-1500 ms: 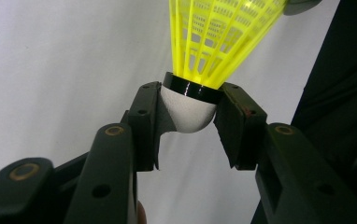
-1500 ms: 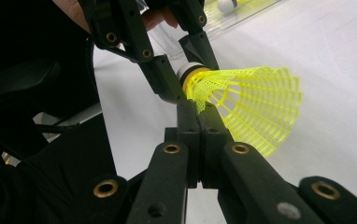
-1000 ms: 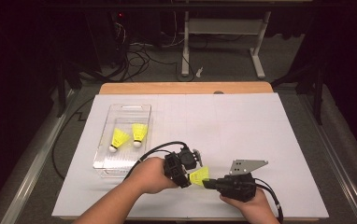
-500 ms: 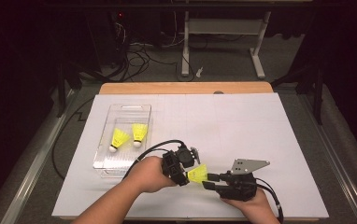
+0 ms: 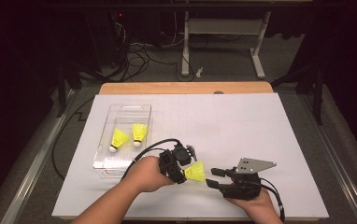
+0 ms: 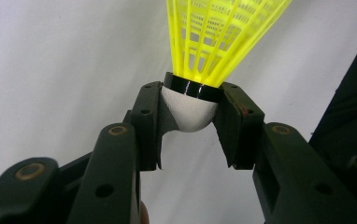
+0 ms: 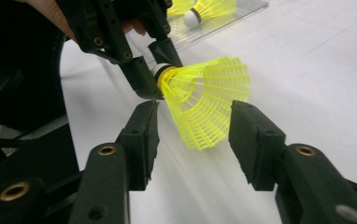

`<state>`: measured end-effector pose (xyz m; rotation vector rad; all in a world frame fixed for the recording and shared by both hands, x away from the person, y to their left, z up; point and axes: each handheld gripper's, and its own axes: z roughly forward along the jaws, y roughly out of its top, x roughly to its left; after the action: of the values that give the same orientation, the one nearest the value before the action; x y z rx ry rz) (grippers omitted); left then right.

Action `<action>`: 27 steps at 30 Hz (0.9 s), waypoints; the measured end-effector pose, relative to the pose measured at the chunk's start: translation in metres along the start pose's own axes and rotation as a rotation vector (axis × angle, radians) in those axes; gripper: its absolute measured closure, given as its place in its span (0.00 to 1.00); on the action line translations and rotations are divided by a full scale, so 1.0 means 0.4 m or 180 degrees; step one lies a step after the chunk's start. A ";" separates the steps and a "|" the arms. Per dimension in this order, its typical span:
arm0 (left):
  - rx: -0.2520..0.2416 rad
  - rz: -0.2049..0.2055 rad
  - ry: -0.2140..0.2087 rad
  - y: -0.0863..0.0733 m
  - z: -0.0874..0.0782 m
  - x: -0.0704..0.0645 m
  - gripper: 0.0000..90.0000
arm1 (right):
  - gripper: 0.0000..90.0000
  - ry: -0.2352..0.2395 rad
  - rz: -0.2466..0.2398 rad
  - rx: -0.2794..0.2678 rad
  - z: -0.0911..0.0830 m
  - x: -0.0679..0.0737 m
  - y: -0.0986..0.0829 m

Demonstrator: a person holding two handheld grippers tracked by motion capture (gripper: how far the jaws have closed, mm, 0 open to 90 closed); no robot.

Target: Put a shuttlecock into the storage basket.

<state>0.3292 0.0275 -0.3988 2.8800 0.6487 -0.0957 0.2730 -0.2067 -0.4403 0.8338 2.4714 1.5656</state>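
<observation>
**Inspector:** Report gripper states and where the item is.

**Operator:** My left gripper [image 5: 180,169] is clamped on the shuttlecock [image 5: 195,171] at its white cork, one jaw pressed to each side of it, held above the white bench [image 5: 242,121] near the front edge. My right gripper [image 5: 215,177] has its jaws apart and holds nothing.

**Inspector:** The relation the next move depends on?

**Operator:** The shuttlecock's long axis runs roughly level from the left gripper toward the right one, cork at the left, yellow skirt pointing right. The right gripper sits just beside the skirt's open end, so I judge it the receiving hand, though the left may instead carry it to the clear tray [image 5: 120,140] behind.

**Inspector:** Differences between views?

**Operator:** The left gripper view confirms contact: cork [image 6: 186,109] seated between the pads, black band just above them. The right gripper view shows the skirt [image 7: 207,100] lying between and beyond its open jaws, not touching either. The high view alone places two more shuttlecocks [image 5: 129,136] in the tray, well apart from both hands.
</observation>
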 end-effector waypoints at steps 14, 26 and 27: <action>0.0008 -0.0277 0.0014 -0.025 0.002 0.027 0.70 | 0.43 -0.0444 -0.0051 -0.0021 -0.025 -0.032 -0.006; 0.0022 -0.0433 0.0019 -0.043 0.003 0.045 0.70 | 0.36 -0.0825 -0.0145 0.0051 -0.078 -0.061 -0.024; 0.0023 -0.0441 0.0023 -0.044 0.003 0.045 0.70 | 0.35 -0.0863 -0.0134 0.0033 -0.086 -0.064 -0.028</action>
<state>0.3379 0.0502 -0.4049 2.8406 0.8506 -0.1071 0.2777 -0.2506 -0.4388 0.9208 2.2907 1.3281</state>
